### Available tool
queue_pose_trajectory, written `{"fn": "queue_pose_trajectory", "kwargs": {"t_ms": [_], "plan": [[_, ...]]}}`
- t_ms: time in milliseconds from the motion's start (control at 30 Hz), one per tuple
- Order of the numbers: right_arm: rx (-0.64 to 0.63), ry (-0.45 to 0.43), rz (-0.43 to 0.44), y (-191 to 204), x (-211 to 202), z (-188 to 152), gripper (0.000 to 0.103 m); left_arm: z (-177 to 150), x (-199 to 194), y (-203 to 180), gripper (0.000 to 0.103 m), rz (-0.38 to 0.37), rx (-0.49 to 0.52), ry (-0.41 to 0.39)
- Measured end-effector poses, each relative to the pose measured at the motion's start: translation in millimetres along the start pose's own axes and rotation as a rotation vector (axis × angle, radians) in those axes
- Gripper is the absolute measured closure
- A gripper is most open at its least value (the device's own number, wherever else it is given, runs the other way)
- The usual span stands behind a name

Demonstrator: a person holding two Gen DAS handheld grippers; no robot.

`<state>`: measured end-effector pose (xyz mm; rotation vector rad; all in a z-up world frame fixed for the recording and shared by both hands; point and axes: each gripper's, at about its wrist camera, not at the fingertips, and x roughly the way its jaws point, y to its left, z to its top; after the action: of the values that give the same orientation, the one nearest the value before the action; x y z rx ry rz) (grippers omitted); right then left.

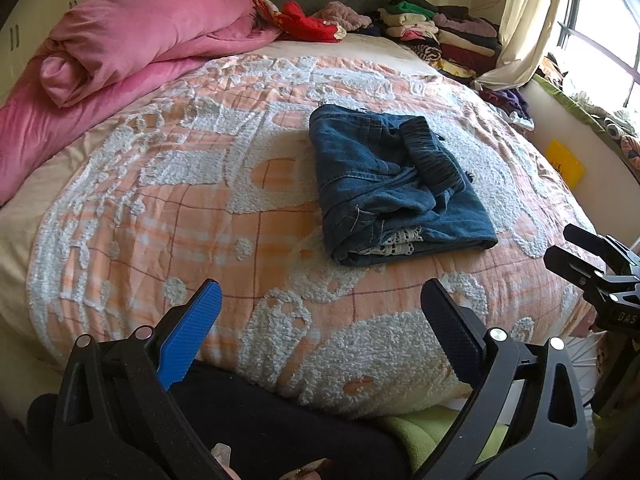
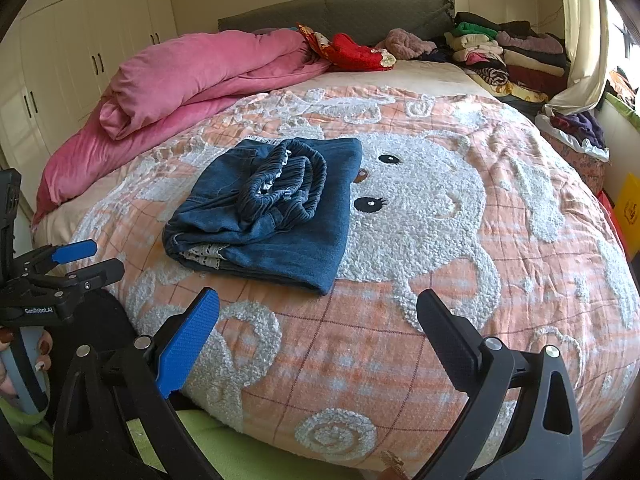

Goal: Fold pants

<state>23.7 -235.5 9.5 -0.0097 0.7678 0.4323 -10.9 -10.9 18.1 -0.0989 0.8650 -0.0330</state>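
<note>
The blue denim pants (image 1: 396, 184) lie folded into a compact bundle on the orange-and-white bedspread (image 1: 200, 208), with the gathered waistband on top and white lace showing at the near edge. They also show in the right wrist view (image 2: 272, 212). My left gripper (image 1: 320, 304) is open and empty, held back near the bed's front edge, apart from the pants. My right gripper (image 2: 318, 312) is open and empty, also short of the pants. Each gripper shows at the edge of the other's view: the right one (image 1: 576, 256) and the left one (image 2: 88, 260).
A rolled pink duvet (image 1: 120, 52) lies at the bed's left. Red pillows (image 1: 308, 22) and stacks of folded clothes (image 1: 444, 36) sit by the grey headboard. A curtain (image 1: 524, 20) and window are at the right, white wardrobes (image 2: 72, 52) at the left.
</note>
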Motion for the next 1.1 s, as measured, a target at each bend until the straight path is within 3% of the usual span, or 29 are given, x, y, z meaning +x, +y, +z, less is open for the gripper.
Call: {"fn": "queue_pose_trajectory", "kwargs": {"t_ms": [1100], "plan": [[0.018,0.009,-0.027,-8.3,6.1,-3.1,0.005,-4.2,4.8,4.2,0.010,0.001,0.001,0.022]]}}
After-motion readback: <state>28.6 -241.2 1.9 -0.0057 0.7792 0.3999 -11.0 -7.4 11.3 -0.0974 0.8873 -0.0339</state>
